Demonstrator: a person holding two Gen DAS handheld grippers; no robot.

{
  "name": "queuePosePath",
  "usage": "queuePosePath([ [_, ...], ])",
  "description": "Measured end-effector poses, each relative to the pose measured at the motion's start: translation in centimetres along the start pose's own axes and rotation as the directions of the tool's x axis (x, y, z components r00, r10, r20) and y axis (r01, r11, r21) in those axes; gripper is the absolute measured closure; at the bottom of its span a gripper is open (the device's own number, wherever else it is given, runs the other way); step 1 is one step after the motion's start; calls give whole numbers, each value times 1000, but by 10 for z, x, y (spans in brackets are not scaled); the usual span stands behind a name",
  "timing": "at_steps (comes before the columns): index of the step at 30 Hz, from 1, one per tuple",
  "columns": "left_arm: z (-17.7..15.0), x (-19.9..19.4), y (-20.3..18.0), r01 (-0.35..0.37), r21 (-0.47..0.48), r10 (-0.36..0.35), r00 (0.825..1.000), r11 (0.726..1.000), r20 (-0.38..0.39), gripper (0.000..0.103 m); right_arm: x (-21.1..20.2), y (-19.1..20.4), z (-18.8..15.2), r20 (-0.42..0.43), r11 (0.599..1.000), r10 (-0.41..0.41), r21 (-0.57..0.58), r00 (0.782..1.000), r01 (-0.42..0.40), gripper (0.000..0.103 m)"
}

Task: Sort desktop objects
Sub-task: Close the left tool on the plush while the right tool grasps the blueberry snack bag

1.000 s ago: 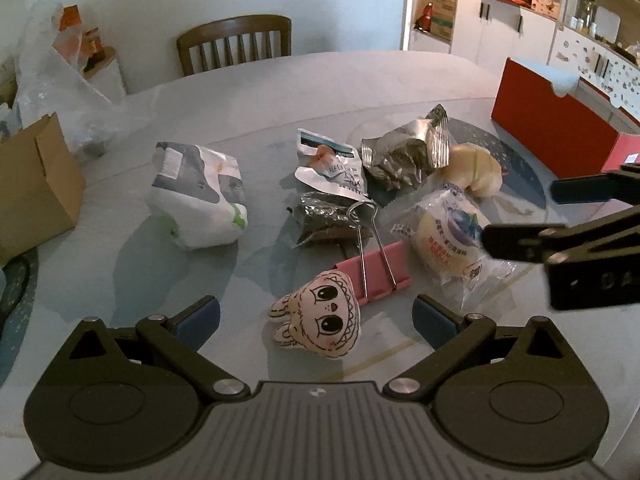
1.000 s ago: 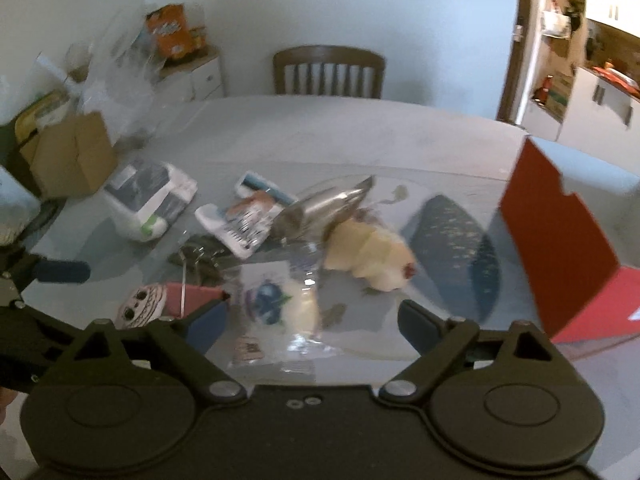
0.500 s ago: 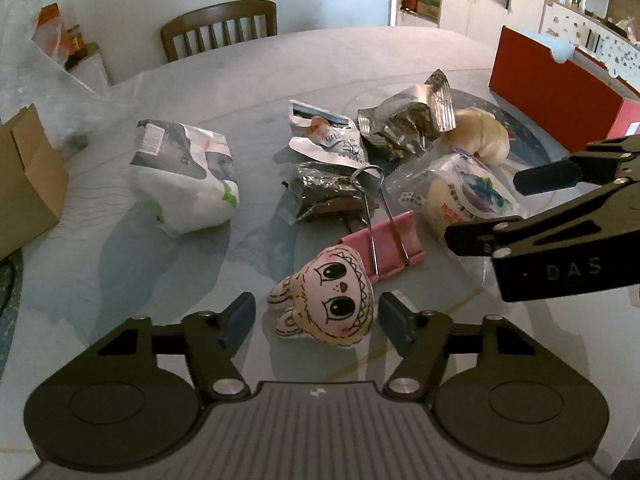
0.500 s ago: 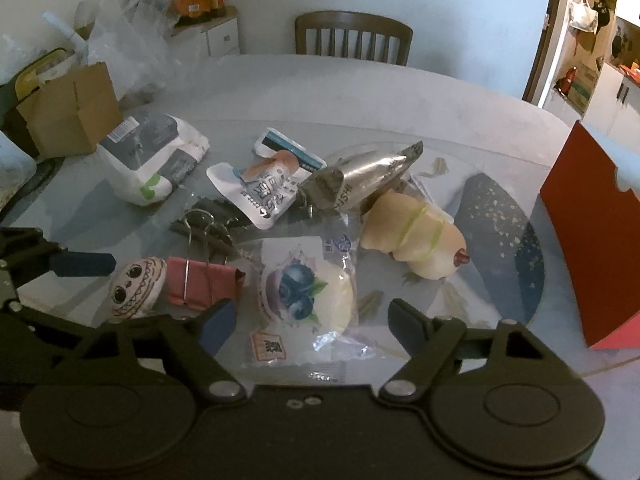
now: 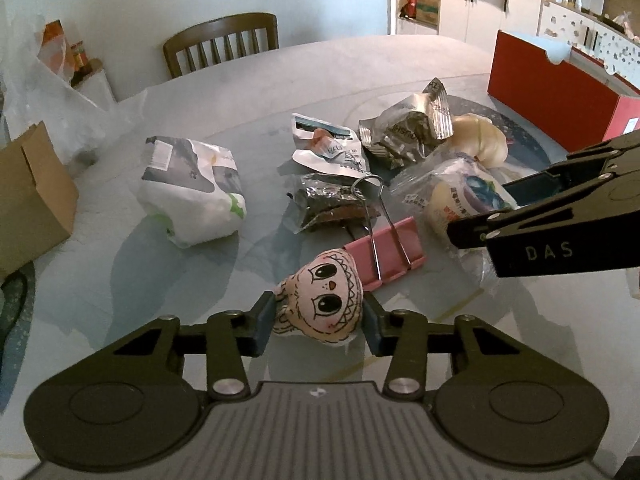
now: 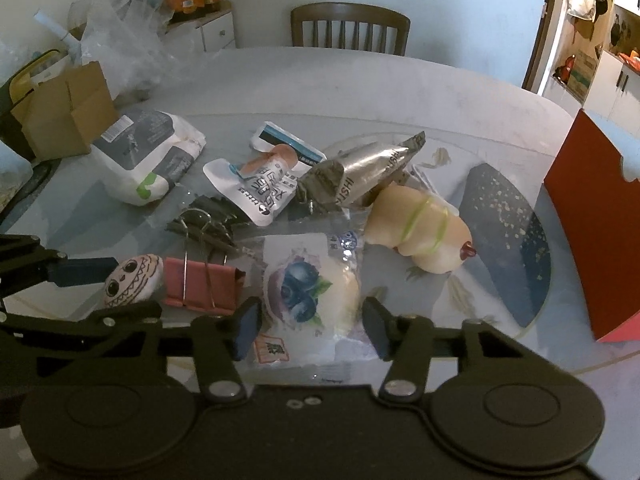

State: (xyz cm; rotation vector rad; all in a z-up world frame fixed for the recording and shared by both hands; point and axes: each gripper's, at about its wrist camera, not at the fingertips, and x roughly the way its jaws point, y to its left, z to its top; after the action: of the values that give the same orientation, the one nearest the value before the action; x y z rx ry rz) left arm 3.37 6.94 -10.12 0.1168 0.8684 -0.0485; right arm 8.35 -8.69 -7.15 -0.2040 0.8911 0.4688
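My left gripper (image 5: 318, 322) has its pads against both sides of a small plush face toy (image 5: 322, 298), which also shows in the right wrist view (image 6: 132, 280). A pink binder clip (image 5: 386, 252) lies just beyond the toy. My right gripper (image 6: 312, 326) straddles a clear-wrapped blueberry bun (image 6: 310, 288); its pads sit close beside the wrapper, and contact is unclear. The bun also shows in the left wrist view (image 5: 460, 200).
On the table lie a white tissue pack (image 5: 192, 190), a white snack pouch (image 6: 260, 176), a silver foil bag (image 6: 360, 174), a dark foil packet (image 5: 328, 204) and a cream squishy toy (image 6: 424, 232). A red box (image 5: 556, 92) stands right, a cardboard box (image 5: 28, 196) left.
Both grippers have moved forward and narrowed. The left jaws have closed onto the plush toy; the right jaws have closed in around the blueberry bun.
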Motion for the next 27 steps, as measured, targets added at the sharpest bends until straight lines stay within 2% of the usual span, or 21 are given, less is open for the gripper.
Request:
queuePosePath([
  [14,2,-25,-4,17,-28,-16,1000,999,20,61,-27,-13,-8,24,998,-5,69,1000,3,55],
  [21,15,-43,-13,38,-28,-36,998,999,48,61,-49,-26,-8,51,993,-17,117,999,11,55],
  [27,33,-54,-31,59,-13,-58,996,998,72,61,-72,-40,-6,77,994,-14,112,997,5,55],
])
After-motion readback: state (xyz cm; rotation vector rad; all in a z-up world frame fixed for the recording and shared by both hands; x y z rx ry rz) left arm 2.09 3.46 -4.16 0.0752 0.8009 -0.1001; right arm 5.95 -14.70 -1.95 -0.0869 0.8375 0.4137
